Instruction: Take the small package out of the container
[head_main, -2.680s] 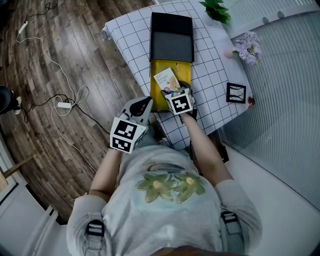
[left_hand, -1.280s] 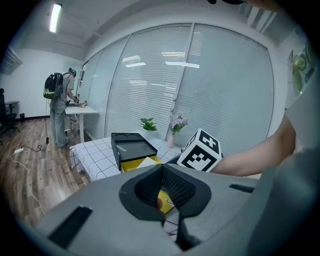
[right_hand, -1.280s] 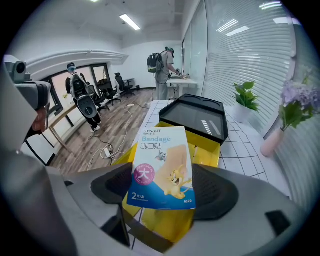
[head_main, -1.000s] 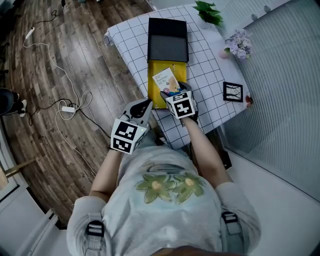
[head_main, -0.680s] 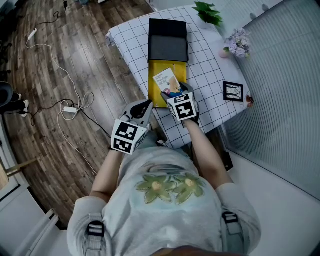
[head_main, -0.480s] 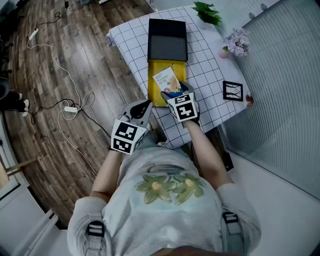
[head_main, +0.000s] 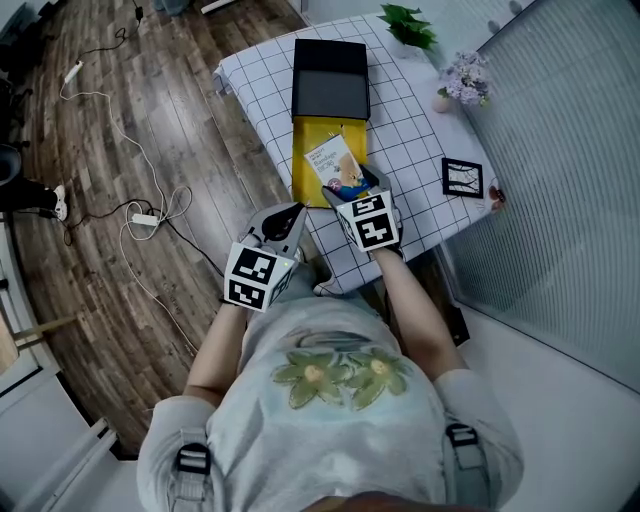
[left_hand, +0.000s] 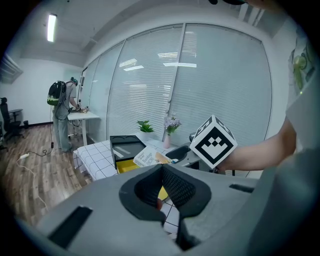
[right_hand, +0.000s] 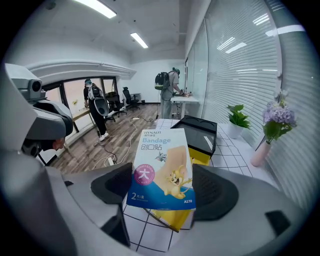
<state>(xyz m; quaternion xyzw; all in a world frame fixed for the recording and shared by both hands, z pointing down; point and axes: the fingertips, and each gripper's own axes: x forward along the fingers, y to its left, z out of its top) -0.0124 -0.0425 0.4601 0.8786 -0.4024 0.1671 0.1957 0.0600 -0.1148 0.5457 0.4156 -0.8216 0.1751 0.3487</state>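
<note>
I'm pulling the right gripper (right_hand: 165, 189) back from the yellow container (head_main: 311, 160), its jaws clamping the bandage package (right_hand: 162, 162). The left gripper (left_hand: 162, 187) is idling, jaws together.

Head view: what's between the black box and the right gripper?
The yellow container, right up against the black box. The bandage package in the right gripper is tilted over it. This shows in the head view.

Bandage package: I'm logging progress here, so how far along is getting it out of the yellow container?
Done: the yellow container lies open, and the right gripper is shut on the bandage package. In hand: the package looks raised above the container, over its opening. Left: carry it clear, probably onto the checked table. The left gripper is shut and empty.
</note>
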